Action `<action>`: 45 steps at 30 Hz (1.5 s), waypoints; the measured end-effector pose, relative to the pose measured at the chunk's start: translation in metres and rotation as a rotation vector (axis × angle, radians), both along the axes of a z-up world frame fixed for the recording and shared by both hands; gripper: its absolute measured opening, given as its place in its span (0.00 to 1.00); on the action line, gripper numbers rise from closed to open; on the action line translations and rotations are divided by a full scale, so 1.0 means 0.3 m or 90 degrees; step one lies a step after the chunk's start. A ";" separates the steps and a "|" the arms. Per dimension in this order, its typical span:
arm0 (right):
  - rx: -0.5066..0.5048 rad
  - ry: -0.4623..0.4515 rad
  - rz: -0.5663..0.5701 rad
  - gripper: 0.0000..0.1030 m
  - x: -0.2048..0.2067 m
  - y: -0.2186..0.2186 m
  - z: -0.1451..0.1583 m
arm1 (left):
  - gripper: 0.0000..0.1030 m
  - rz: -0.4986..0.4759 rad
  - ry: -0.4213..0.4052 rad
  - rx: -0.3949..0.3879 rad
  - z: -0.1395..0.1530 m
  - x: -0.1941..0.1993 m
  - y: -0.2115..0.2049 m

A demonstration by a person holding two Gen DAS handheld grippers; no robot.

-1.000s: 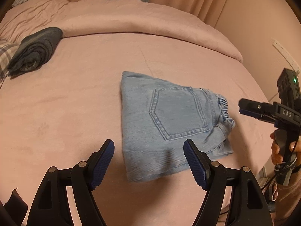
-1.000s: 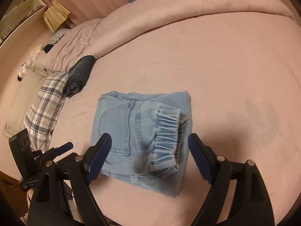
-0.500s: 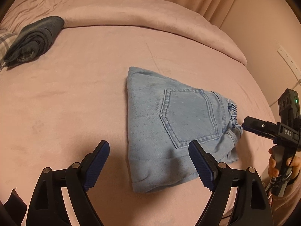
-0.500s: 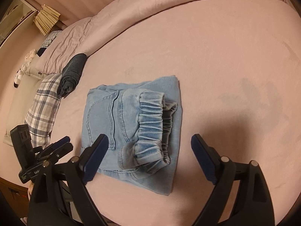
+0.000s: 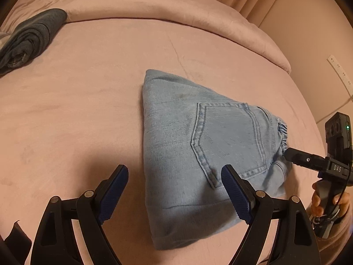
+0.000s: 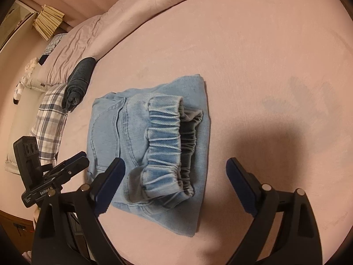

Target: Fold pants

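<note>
Pants (image 5: 198, 150) folded small near bed (image 5: 88, 110) edge; your left gripper (image 5: 174, 190) and right gripper (image 6: 175, 184), just widened, hold nothing. Next: grip for last fold.

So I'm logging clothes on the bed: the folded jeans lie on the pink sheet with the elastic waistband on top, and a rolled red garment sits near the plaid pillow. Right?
Not quite. The rolled garment is dark grey, not red, as the right wrist view shows. The rest holds: the folded jeans lie on the pink sheet with the elastic waistband on top, and the roll sits near the plaid pillow.

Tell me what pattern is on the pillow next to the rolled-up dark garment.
A plaid check, grey-blue on white; the pillow shows best in the right wrist view.
</note>
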State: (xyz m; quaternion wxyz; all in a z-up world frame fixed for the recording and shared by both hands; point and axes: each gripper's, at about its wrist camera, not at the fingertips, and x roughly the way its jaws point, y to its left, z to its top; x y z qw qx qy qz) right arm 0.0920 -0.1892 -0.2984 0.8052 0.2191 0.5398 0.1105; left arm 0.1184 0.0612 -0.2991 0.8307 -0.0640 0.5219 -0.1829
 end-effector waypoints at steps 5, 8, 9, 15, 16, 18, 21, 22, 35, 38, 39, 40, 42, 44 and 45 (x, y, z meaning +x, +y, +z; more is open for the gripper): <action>-0.002 0.007 -0.001 0.91 0.007 -0.009 -0.011 | 0.83 -0.003 0.004 -0.001 -0.006 0.011 0.002; -0.005 0.001 -0.003 0.91 0.008 -0.014 -0.002 | 0.83 -0.008 0.005 -0.006 -0.005 0.013 0.015; -0.004 0.000 -0.002 0.91 0.008 -0.016 0.000 | 0.83 -0.008 0.007 -0.006 -0.007 0.013 0.017; -0.003 0.003 -0.003 0.91 0.011 -0.015 0.001 | 0.83 -0.006 0.013 -0.010 -0.011 0.023 0.022; -0.002 0.004 -0.004 0.91 0.011 -0.015 0.000 | 0.83 -0.006 0.013 -0.009 -0.011 0.023 0.025; 0.000 0.005 -0.003 0.91 0.010 -0.016 0.002 | 0.83 -0.007 0.015 -0.009 -0.014 0.024 0.024; 0.002 0.005 -0.001 0.91 0.011 -0.011 0.001 | 0.83 -0.013 0.022 -0.010 -0.022 0.029 0.018; 0.004 0.006 0.000 0.91 0.011 -0.011 -0.001 | 0.83 -0.015 0.024 -0.010 -0.024 0.032 0.014; 0.006 0.018 0.005 0.91 0.026 -0.012 -0.027 | 0.83 -0.035 0.037 -0.006 -0.040 0.062 -0.026; 0.006 0.019 0.009 0.92 0.033 -0.008 -0.031 | 0.83 -0.035 0.039 -0.008 -0.044 0.069 -0.033; 0.006 0.019 0.010 0.93 0.034 -0.006 -0.032 | 0.83 -0.036 0.039 -0.008 -0.045 0.070 -0.035; 0.006 0.020 0.011 0.93 0.035 -0.003 -0.033 | 0.83 -0.036 0.040 -0.008 -0.047 0.073 -0.037; 0.003 0.020 0.014 0.93 0.038 0.003 -0.036 | 0.83 -0.037 0.042 -0.010 -0.047 0.077 -0.038; 0.001 0.022 0.015 0.94 0.044 0.009 -0.038 | 0.83 -0.038 0.043 -0.012 -0.049 0.077 -0.036; 0.002 0.021 0.016 0.94 0.045 0.011 -0.038 | 0.83 -0.039 0.043 -0.013 -0.048 0.077 -0.038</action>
